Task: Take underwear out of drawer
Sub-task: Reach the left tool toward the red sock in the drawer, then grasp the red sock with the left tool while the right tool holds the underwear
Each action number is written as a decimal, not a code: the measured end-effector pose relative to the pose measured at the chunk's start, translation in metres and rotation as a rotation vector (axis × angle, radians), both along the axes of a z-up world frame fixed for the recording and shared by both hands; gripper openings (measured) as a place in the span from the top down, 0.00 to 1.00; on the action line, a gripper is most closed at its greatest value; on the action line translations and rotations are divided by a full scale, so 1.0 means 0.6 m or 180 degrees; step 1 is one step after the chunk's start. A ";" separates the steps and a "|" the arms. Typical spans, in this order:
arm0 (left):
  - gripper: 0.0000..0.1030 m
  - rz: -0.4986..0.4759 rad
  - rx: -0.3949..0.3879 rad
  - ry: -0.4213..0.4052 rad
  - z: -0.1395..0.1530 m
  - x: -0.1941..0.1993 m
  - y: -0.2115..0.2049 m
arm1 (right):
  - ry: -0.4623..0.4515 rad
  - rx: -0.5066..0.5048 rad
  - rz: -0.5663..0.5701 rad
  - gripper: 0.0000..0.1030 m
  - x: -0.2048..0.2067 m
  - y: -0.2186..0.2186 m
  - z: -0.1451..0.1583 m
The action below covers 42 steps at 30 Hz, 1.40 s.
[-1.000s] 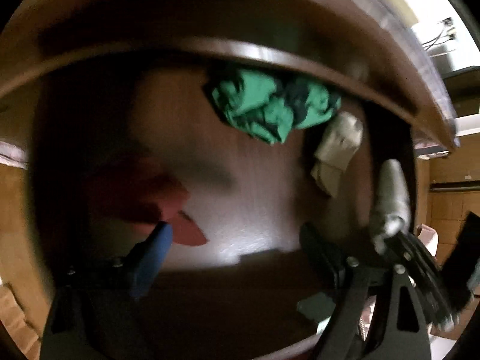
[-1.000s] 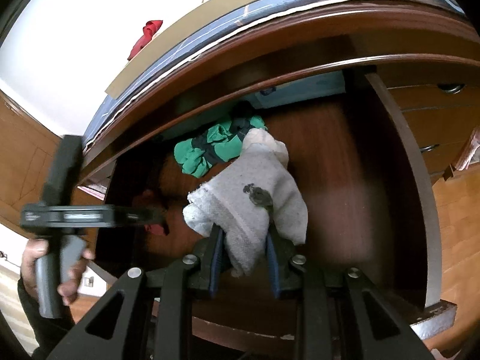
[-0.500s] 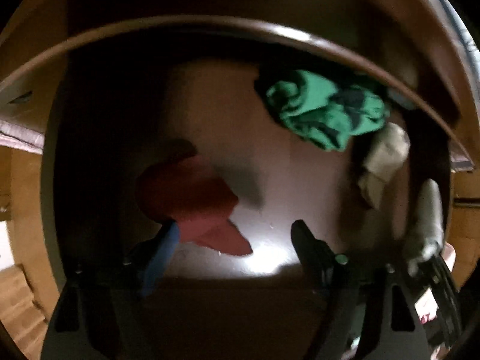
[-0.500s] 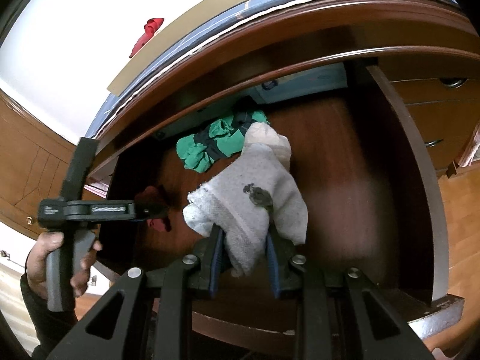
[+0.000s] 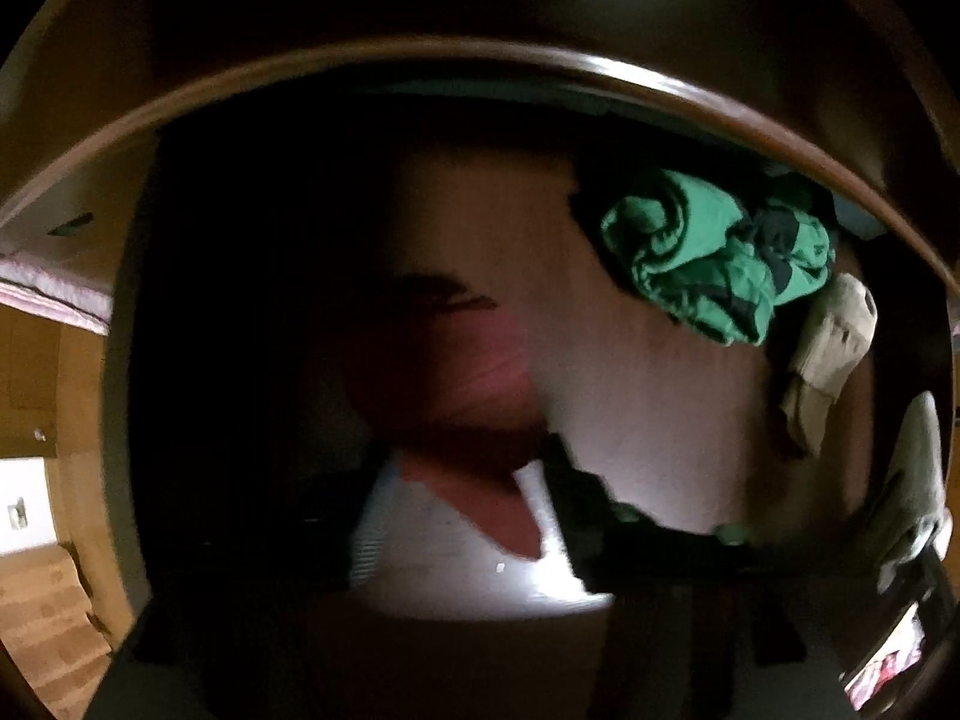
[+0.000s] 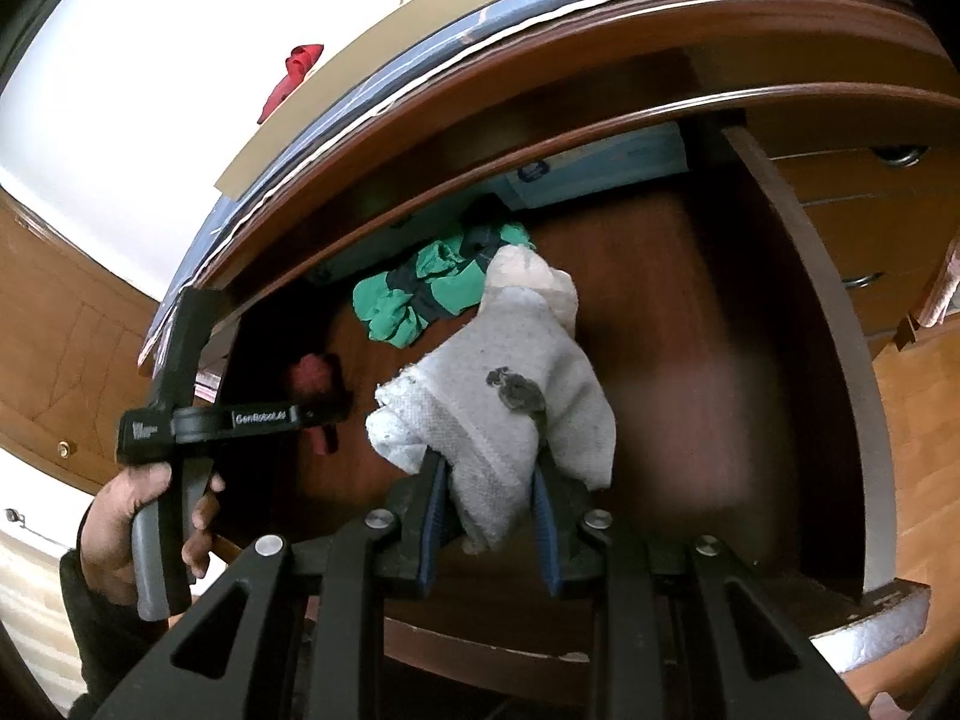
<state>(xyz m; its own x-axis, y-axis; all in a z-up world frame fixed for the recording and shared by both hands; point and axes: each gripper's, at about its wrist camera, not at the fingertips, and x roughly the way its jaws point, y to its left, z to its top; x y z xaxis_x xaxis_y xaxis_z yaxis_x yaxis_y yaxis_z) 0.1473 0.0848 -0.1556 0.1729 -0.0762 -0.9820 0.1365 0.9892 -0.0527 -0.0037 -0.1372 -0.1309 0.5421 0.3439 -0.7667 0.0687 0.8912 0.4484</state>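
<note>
A red underwear lies at the front left of the open wooden drawer. My left gripper points almost straight down at it. Its jaws are closing, and the red cloth fills the gap and touches both dark fingers. In the right wrist view this red underwear shows just behind the left gripper, which a hand holds. My right gripper is shut on a white knitted cloth with a grey stain, held above the drawer's front.
A crumpled green and black cloth lies at the back of the drawer, under the desk's overhanging edge. Behind it stands a pale blue box. Another red cloth rests on the desk top. More drawers are at the right.
The left gripper has tilted down and sunk toward the red underwear, and its fingers have come together around it. The right gripper and its white cloth have stayed still.
</note>
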 end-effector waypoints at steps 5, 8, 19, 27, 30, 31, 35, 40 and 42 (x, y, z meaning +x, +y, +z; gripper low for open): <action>0.88 0.0137 -0.0593 -0.0123 0.004 -0.026 0.042 | -0.0026 -0.0007 -0.0047 0.72 -0.008 -0.003 -0.001; 0.89 0.0019 -0.0662 -0.0353 0.021 -0.052 0.047 | -0.0097 -0.0002 -0.0089 0.72 -0.014 -0.005 0.003; 0.89 -0.0213 -0.1107 -0.0821 0.080 -0.117 0.064 | -0.0469 -0.0261 -0.0110 0.72 -0.032 0.010 0.038; 0.73 -0.0242 -0.0927 -0.0540 0.059 -0.079 0.003 | -0.0441 -0.0235 -0.0082 0.72 -0.036 0.014 0.037; 0.69 -0.0227 -0.0600 -0.0468 0.039 -0.057 -0.021 | -0.0445 -0.0236 -0.0060 0.72 -0.035 0.013 0.039; 0.69 -0.0270 -0.0553 -0.0429 0.035 -0.053 -0.027 | -0.0445 -0.0236 -0.0061 0.72 -0.035 0.012 0.039; 0.64 -0.0436 -0.0271 -0.0383 0.022 -0.039 -0.062 | -0.0418 -0.0186 -0.0092 0.72 -0.034 0.007 0.037; 0.52 -0.0592 -0.0027 -0.0270 0.015 -0.037 -0.091 | -0.0404 -0.0141 -0.0086 0.72 -0.034 0.004 0.035; 0.50 -0.0618 -0.0148 -0.0269 0.021 -0.040 -0.092 | -0.0411 -0.0127 -0.0095 0.72 -0.035 0.002 0.037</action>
